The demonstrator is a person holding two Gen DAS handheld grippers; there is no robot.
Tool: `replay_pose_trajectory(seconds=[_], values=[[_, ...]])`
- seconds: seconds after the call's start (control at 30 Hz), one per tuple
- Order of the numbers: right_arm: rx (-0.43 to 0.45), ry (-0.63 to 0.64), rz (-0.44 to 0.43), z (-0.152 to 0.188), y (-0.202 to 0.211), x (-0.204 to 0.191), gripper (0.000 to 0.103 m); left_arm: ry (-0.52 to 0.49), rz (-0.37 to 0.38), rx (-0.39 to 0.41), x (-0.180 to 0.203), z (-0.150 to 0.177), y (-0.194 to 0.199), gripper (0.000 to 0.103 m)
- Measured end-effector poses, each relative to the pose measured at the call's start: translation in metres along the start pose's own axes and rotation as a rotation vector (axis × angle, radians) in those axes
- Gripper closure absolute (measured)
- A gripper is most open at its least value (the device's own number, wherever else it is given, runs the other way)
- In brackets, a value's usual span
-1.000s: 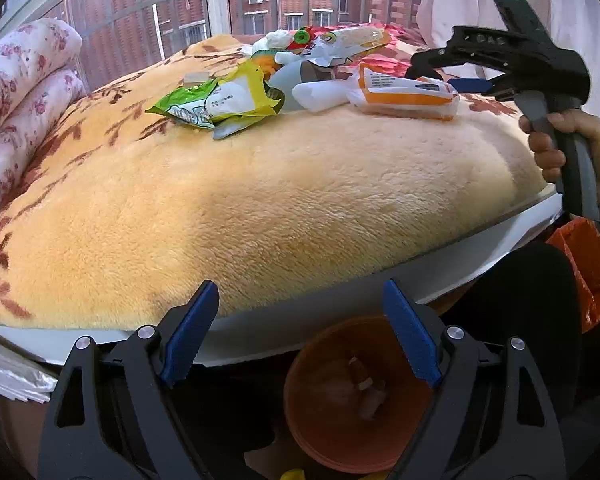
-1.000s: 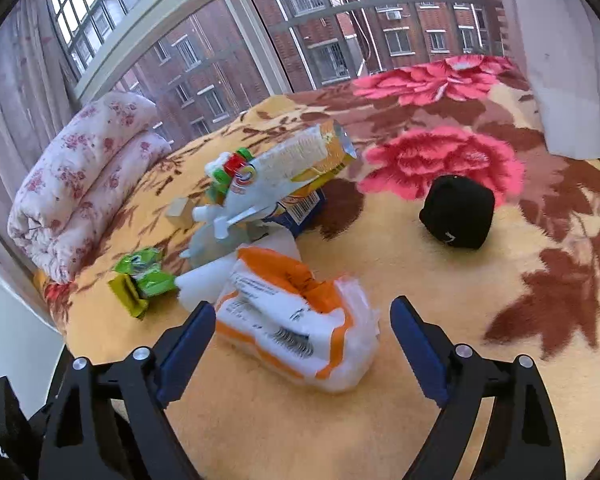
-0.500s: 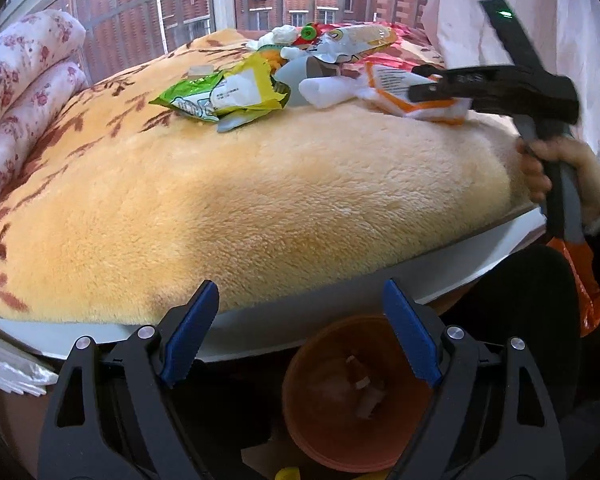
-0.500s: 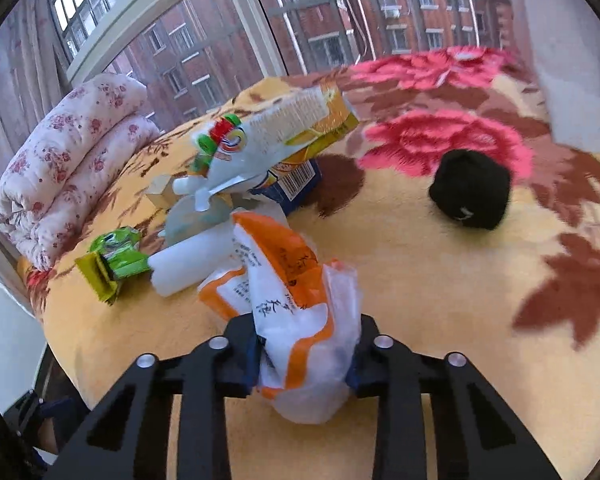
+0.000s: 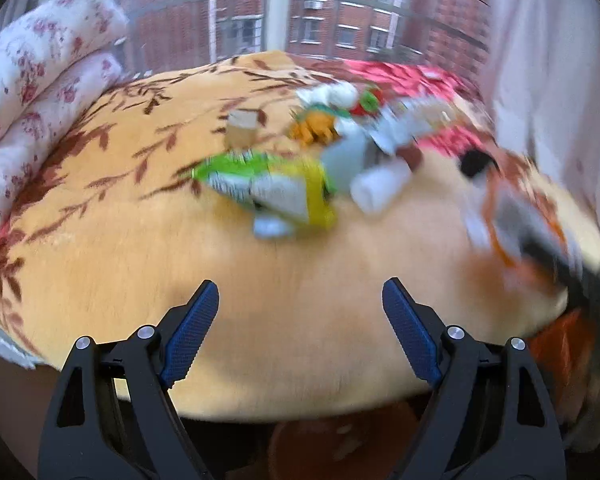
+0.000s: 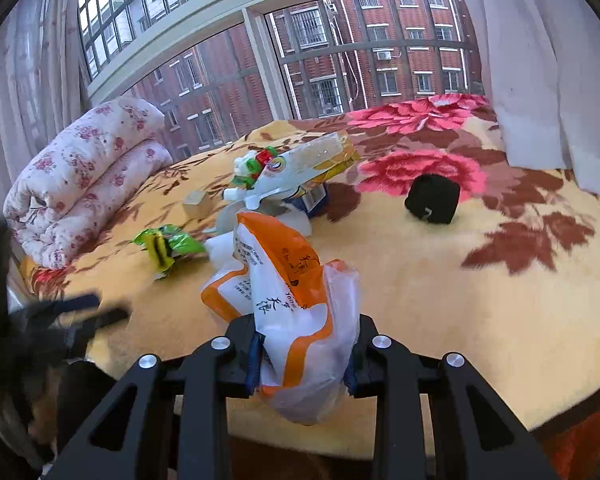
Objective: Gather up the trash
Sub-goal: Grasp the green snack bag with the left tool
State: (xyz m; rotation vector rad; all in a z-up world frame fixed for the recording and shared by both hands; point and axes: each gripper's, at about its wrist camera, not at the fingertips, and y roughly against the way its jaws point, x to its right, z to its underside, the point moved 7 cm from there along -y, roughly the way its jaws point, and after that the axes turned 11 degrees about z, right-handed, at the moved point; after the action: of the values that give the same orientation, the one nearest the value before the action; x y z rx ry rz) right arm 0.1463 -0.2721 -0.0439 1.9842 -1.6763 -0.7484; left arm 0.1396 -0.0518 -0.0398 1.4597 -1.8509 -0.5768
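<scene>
My right gripper point(image 6: 302, 354) is shut on an orange and white plastic bag point(image 6: 296, 312) and holds it lifted at the near edge of the bed. The bag shows blurred at the right of the left wrist view point(image 5: 512, 224). My left gripper point(image 5: 300, 328) is open and empty above the bed's near edge. More trash lies mid-bed: a green and yellow snack wrapper point(image 5: 276, 188), also in the right wrist view point(image 6: 168, 244), a white roll point(image 5: 380, 188), and a pile of packets and bottles point(image 6: 292, 176). An orange bin point(image 5: 340, 440) sits below the bed edge.
A yellow flowered blanket point(image 6: 440, 280) covers the bed. A rolled floral quilt point(image 6: 84, 172) lies at the left by the window. A black object point(image 6: 432, 198) sits at the right on the blanket. A small cardboard box point(image 6: 198, 202) lies near the pile. White curtain point(image 6: 540, 60) hangs at the right.
My right gripper shut on the orange and white bag and lifted it back toward the bed edge. My left gripper rose and moved forward over the bed, staying open.
</scene>
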Motion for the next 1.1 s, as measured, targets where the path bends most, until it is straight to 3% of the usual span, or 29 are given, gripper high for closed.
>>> replay_pose_trajectory(seconds=[0.27, 0.53, 0.6, 0.7, 0.73, 0.77, 0.8, 0.97, 1.1], values=[[-0.019, 0.002, -0.025, 0.011, 0.004, -0.001, 0.072, 0.200, -0.150, -0.002, -0.022, -0.062, -0.040, 0.015], [-0.038, -0.011, -0.061, 0.015, -0.002, 0.001, 0.071, 0.267, -0.286, -0.097, -0.047, -0.064, -0.094, 0.015], [-0.043, -0.014, -0.068, 0.016, -0.005, 0.001, 0.071, 0.254, -0.319, -0.079, -0.052, -0.060, -0.101, 0.015], [-0.043, -0.020, -0.073, 0.016, -0.007, 0.002, 0.071, 0.204, -0.353, -0.028, -0.051, -0.059, -0.103, 0.026], [-0.044, -0.019, -0.072, 0.017, -0.008, 0.002, 0.071, 0.186, -0.357, -0.010, -0.049, -0.058, -0.102, 0.039], [-0.045, -0.018, -0.071, 0.017, -0.008, 0.002, 0.071, 0.180, -0.359, 0.001, -0.049, -0.059, -0.101, 0.060], [-0.047, -0.018, -0.073, 0.017, -0.008, 0.001, 0.071, 0.177, -0.343, 0.002, -0.050, -0.059, -0.102, 0.071], [-0.044, -0.015, -0.073, 0.018, -0.003, -0.005, 0.071, 0.190, -0.261, 0.044, -0.054, -0.059, -0.094, 0.076], [-0.037, 0.000, -0.071, 0.018, 0.005, -0.013, 0.071, 0.143, -0.172, 0.075, -0.047, -0.055, -0.075, 0.078]])
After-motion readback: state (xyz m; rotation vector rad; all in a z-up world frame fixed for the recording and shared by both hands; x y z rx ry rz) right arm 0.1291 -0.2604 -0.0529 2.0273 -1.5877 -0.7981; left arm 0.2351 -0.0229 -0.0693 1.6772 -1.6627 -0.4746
